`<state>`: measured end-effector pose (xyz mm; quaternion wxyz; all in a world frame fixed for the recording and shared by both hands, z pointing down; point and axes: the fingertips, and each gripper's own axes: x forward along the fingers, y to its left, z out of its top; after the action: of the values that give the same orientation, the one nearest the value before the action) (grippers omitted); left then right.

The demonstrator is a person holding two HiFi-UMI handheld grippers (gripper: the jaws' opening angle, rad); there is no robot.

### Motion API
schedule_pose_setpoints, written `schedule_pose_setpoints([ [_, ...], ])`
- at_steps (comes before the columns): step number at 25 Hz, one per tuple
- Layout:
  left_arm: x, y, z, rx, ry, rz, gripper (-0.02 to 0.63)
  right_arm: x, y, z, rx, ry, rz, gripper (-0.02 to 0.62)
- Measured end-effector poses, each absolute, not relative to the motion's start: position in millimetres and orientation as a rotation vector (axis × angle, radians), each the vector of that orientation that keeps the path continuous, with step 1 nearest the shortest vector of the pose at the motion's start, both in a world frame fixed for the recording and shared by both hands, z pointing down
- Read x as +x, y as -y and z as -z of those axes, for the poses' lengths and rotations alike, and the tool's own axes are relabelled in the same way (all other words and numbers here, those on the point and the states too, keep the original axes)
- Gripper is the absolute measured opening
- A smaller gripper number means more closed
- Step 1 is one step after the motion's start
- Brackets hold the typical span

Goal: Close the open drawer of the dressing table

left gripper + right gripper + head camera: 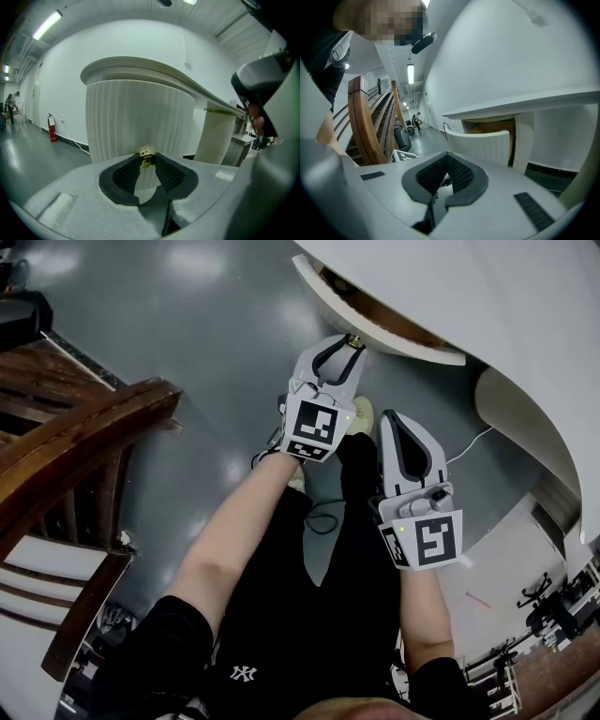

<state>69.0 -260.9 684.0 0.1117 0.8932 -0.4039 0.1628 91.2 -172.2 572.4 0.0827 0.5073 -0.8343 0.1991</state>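
Closest to me, my right gripper (392,420) hangs with its jaws pressed together on nothing. Just beyond, my left gripper (349,343) pinches the brass knob (147,158) of the fluted white drawer (403,341), which juts open under the dressing table (506,296).

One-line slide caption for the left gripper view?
Left claw shut on the brass knob of the ribbed white drawer.

Bright overhead light, fisheye-warped dark edges.
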Motion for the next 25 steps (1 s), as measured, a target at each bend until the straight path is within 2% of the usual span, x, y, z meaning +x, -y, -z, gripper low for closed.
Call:
schedule_pose_setpoints([
  [25,113,336,-675,2.679,1.238,-0.391,0.109,135,217,-586,1.572,2.492,-0.561,0.015],
])
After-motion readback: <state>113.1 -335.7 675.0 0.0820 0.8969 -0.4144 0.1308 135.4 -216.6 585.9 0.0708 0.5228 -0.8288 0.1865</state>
